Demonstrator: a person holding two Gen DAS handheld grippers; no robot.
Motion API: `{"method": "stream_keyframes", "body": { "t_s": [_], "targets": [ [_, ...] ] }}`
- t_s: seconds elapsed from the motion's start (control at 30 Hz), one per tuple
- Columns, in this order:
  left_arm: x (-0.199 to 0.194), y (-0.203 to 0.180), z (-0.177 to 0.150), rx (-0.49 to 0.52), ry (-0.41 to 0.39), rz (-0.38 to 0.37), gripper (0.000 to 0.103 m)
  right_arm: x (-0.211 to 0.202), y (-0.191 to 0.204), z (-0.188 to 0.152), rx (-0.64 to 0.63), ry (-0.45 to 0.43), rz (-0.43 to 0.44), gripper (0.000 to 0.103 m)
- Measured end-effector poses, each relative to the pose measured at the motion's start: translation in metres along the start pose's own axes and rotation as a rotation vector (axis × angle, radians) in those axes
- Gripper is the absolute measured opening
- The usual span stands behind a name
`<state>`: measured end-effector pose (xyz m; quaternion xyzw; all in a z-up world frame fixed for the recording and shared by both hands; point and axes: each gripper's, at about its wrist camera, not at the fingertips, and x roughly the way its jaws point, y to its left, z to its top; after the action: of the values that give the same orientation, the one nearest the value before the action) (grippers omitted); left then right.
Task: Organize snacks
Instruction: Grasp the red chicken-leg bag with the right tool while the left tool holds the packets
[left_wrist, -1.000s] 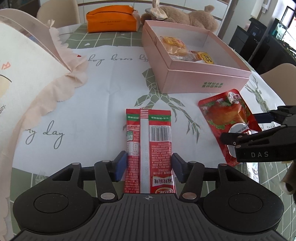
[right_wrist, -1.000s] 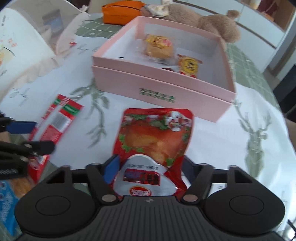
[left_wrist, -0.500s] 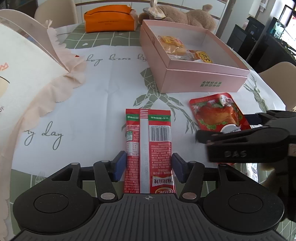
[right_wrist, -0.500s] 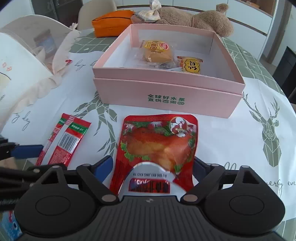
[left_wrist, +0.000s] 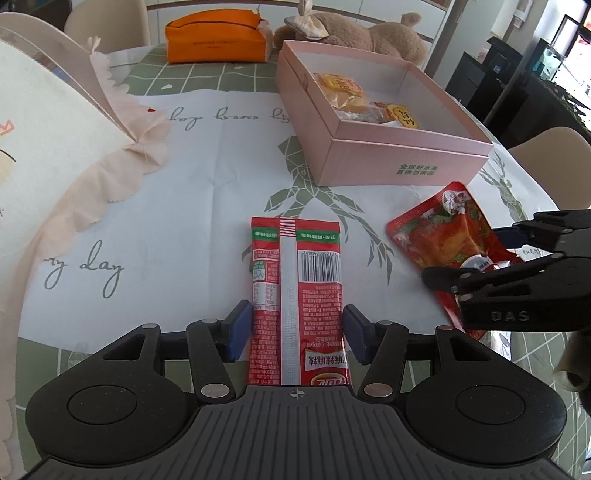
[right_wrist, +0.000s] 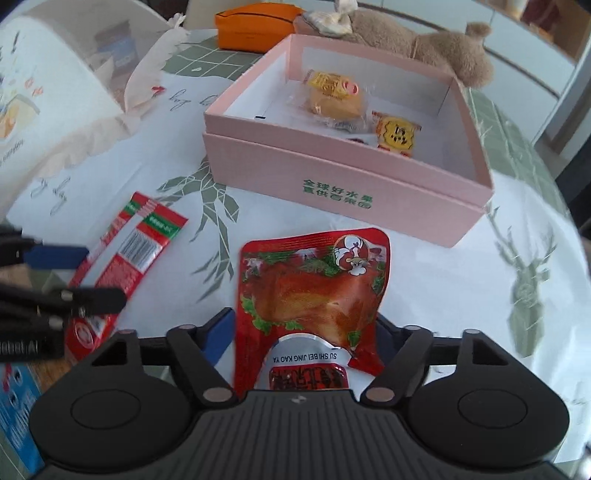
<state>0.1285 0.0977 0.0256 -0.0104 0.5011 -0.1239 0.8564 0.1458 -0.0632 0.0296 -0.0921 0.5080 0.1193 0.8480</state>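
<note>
Red strip packet (left_wrist: 297, 295): lies between the jaws of the left gripper (left_wrist: 297, 334), its far end pointing at the box; the blue pads sit against both long edges, so the jaws pinch it.
Roast-duck pouch (right_wrist: 314, 291): held the same way in the right gripper (right_wrist: 301, 332); the left pad touches its edge, the right pad is mostly hidden behind the pouch, so the pinch is likely, not certain.
Pink box (right_wrist: 332, 184): open, on the worktop (left_wrist: 207, 192) just beyond both packets.
Step in hand: both snacks look gripped and ready to carry to the box.
Next move: lift each packet over the near wall and release it on bare box floor.
Count: two red packets outside; inside the box a yellow bun (right_wrist: 334, 98), a small yellow packet (right_wrist: 397, 134), perhaps more, unclear.
Behind the box: one orange pouch (left_wrist: 218, 37), one plush bear (left_wrist: 369, 33).
</note>
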Motion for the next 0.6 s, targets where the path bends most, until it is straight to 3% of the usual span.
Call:
{"method": "stream_keyframes", "body": {
  "t_s": [0.1,0.17,0.3,0.4,0.5,0.6],
  "targets": [
    [0.0,0.0,0.0,0.001,-0.001,0.003,0.058,-0.008,0.002,0.001,-0.007,-0.016,-0.001,0.059],
    [0.0,0.0,0.0,0.003,-0.001,0.009,0.058,-0.01,0.0,0.001,0.002,-0.021,0.001,0.057],
    [0.0,-0.002,0.0,0.014,0.002,0.015,0.059,-0.005,-0.004,-0.002,0.044,-0.022,-0.036,0.069],
    [0.0,-0.002,0.0,0.014,0.001,0.016,0.059,-0.006,-0.003,-0.006,0.043,-0.032,-0.085,0.071],
    [0.001,-0.004,0.0,0.016,0.003,0.026,0.059,-0.015,-0.004,-0.009,0.077,-0.086,-0.046,0.076],
    [0.001,-0.005,0.0,0.023,0.003,0.029,0.059,-0.01,-0.003,-0.008,0.084,-0.078,-0.035,0.082]
  ]
}}
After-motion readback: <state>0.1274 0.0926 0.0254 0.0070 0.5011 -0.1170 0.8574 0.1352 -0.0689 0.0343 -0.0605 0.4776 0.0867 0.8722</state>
